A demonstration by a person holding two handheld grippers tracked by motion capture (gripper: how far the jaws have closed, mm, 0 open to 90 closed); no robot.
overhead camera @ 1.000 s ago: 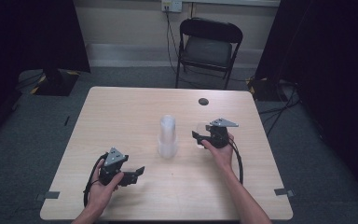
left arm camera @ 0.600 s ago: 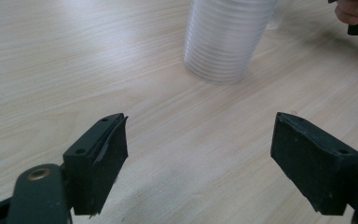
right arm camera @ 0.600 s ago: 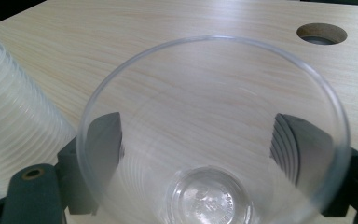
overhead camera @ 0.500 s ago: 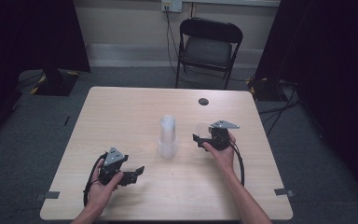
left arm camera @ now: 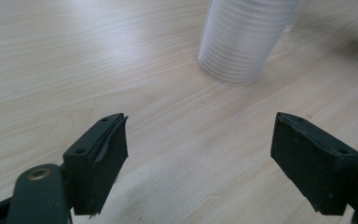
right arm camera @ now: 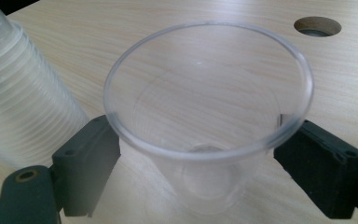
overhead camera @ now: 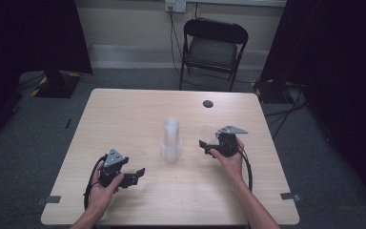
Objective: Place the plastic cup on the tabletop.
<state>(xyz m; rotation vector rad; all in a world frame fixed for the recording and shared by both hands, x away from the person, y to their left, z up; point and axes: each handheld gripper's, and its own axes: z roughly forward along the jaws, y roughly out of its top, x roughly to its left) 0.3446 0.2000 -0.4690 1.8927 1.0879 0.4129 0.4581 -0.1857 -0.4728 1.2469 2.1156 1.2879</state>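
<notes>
A light wooden table (overhead camera: 124, 114) with a pale grain stands on a grey carpeted floor (overhead camera: 33, 124). A tall stack of clear plastic cups (overhead camera: 171, 139) stands upright near the middle of the tabletop. To its right, a little apart, a single clear plastic cup (right arm camera: 205, 126) stands upright on the wood, mouth up — its rim much wider than its base. Towards the far right corner of the tabletop sits a round dark hole (overhead camera: 208, 103), well apart from both the stack and the single cup. Strips of grey tape (overhead camera: 49, 199) mark the floor beside the table's near corners.
</notes>
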